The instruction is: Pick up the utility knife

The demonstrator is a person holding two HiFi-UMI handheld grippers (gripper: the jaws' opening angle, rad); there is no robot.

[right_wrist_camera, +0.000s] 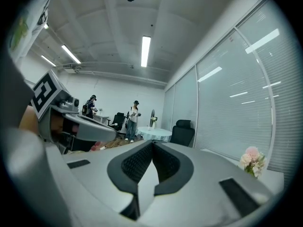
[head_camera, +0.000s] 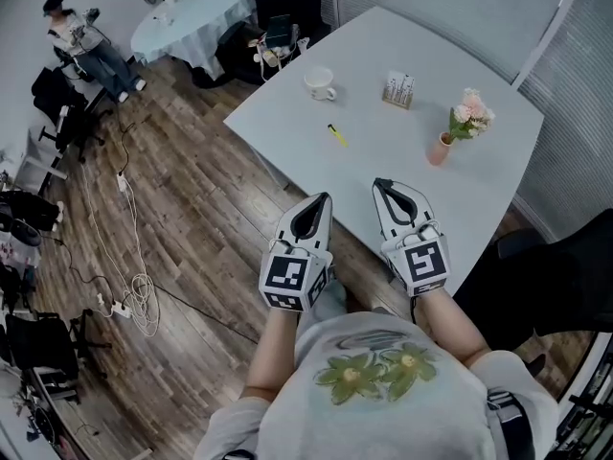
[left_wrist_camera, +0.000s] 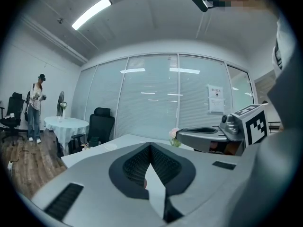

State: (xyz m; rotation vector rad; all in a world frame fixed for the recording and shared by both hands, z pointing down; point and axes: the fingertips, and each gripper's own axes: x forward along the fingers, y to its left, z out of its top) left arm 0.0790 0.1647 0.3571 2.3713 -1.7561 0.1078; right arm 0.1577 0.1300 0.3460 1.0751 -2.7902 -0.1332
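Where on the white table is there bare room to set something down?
The table is bare from the yellow utility knife to its near edge, and along the far side behind the cup and the small box. It is tightest between the box and the flower vase.

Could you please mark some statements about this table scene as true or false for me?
The utility knife lies on the table, untouched by either gripper. True.
The right gripper holds the knife. False: it is shut on nothing.
The left gripper is wide open. False: it is shut and empty.
The vase of pink flowers stands upright on the table. True.
The mug lies tipped over. False: it stands upright.
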